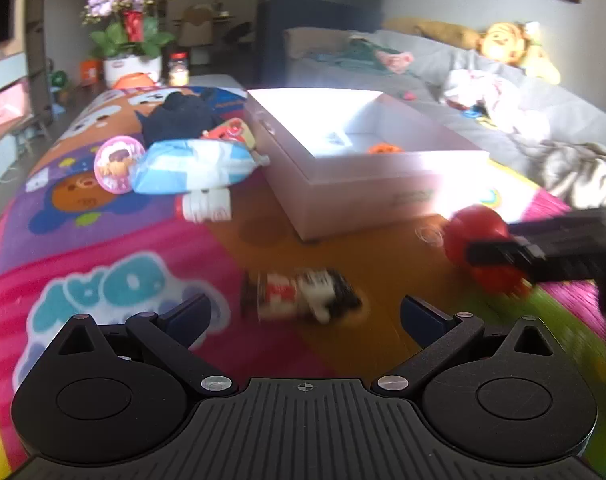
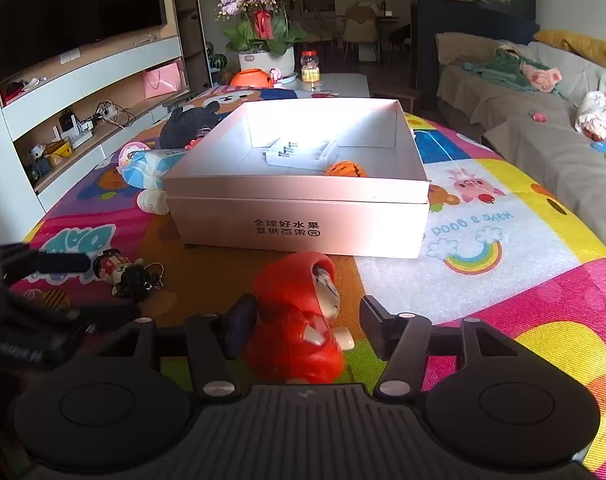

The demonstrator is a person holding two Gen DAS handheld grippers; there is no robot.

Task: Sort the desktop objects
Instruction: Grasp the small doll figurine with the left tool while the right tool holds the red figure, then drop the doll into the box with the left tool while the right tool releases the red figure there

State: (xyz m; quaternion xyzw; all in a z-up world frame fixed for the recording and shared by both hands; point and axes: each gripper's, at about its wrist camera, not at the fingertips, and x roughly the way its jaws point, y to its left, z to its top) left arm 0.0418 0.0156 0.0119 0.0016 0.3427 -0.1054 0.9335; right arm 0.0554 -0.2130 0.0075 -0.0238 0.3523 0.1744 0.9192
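Clutter is gathered at the left of the table (image 2: 543, 280): a pink disc (image 1: 117, 164), a blue-and-white pack (image 1: 195, 166) and a dark plush (image 1: 181, 118) are heaped beside the box (image 2: 299, 220), seemingly waiting to be sorted into it. Nearer the front, a small doll (image 2: 129, 274) is laid on its side on the brown patch of the mat, and the left tongs (image 1: 303, 314) are held just short of it with both fingers spread wide and nothing between them, so the doll is judged to be their target. In the middle, the box stands open-topped with a white pack (image 2: 301, 154) and an orange toy (image 2: 345, 169) already inside, which suggests it serves as the collecting place. To the right of the doll and just in front of the box, a red figure (image 2: 299, 320) is straddled by the right tongs (image 2: 307, 328). Its left side appears to be touched by the left finger, while a clear gap is left at the right finger, so it is not gripped; the tongs are half spread around it, probably for a lift into the box. Bare mat is left at the right.
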